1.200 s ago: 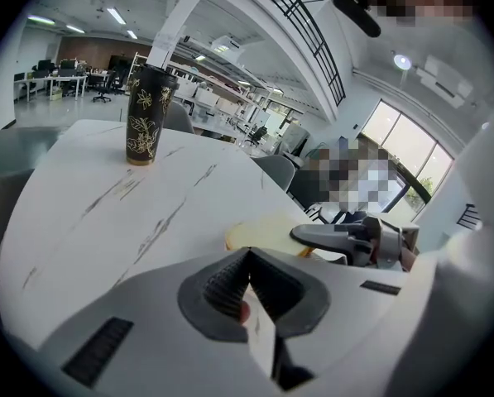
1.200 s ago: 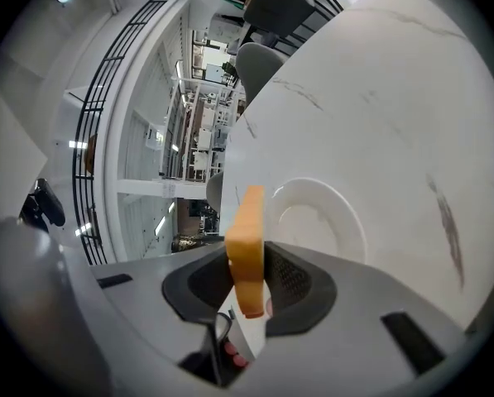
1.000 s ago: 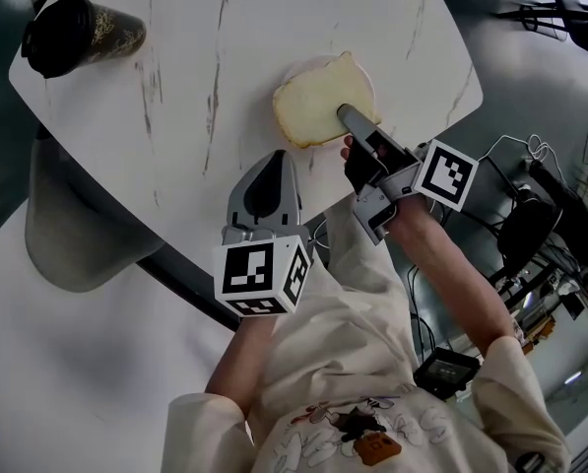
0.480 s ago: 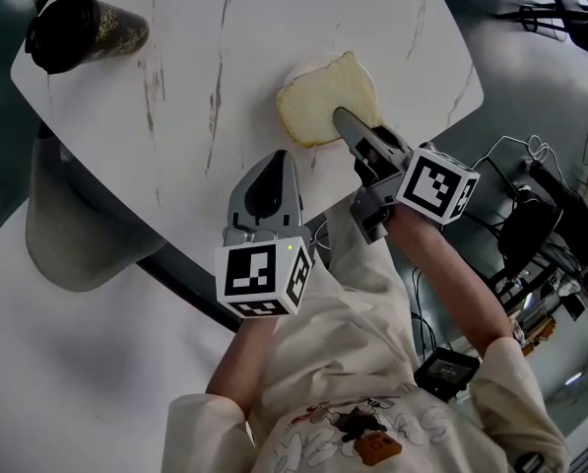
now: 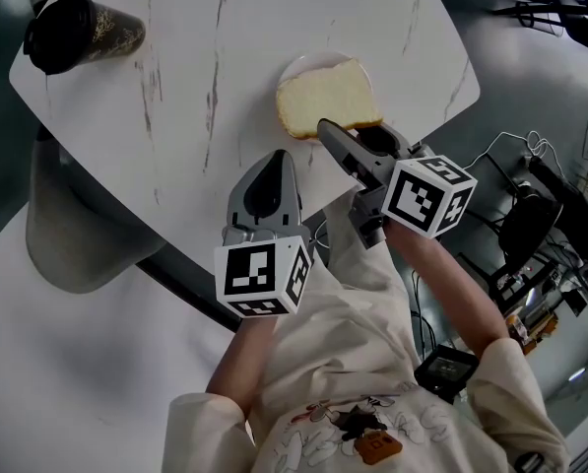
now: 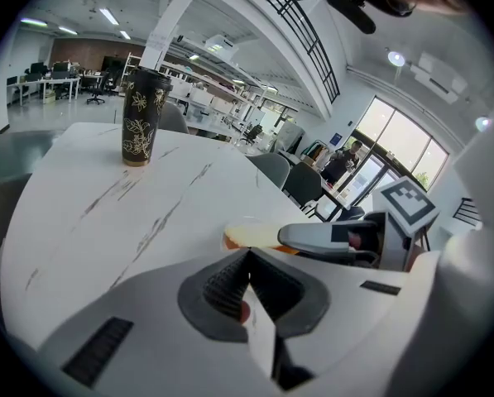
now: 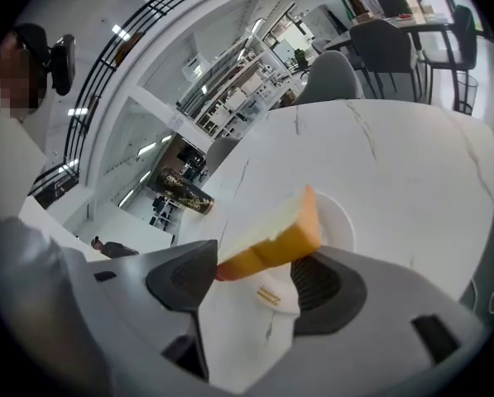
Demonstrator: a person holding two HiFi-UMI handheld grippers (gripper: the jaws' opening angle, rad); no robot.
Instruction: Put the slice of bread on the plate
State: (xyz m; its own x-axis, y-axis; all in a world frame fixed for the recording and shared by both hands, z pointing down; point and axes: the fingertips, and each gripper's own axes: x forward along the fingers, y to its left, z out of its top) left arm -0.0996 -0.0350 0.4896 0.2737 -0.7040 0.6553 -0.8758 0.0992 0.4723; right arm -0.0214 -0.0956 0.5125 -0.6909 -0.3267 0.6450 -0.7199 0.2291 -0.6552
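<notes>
A pale slice of bread (image 5: pixel 328 106) lies on a small white plate (image 5: pixel 298 67) near the table's front edge. My right gripper (image 5: pixel 351 132) is at the bread's near edge, its jaws opening, one on each side of that edge. In the right gripper view the bread (image 7: pixel 271 234) sits across the gap of the right gripper (image 7: pixel 259 273) and over the plate (image 7: pixel 342 213), and the pads do not squeeze it. My left gripper (image 5: pixel 277 161) rests shut and holding nothing, to the left of the plate; the left gripper (image 6: pixel 247 265) shows closed pads.
A dark patterned tumbler (image 5: pixel 77 33) stands at the white marble table's (image 5: pixel 195 87) far left corner, upright in the left gripper view as the tumbler (image 6: pixel 143 116). A grey chair (image 5: pixel 77 235) sits below the table's left edge. Cables and stands lie on the floor at right.
The right gripper has rolled at the wrist and its jaws have spread apart. The bread has settled flatter onto the plate. The left gripper has stayed put.
</notes>
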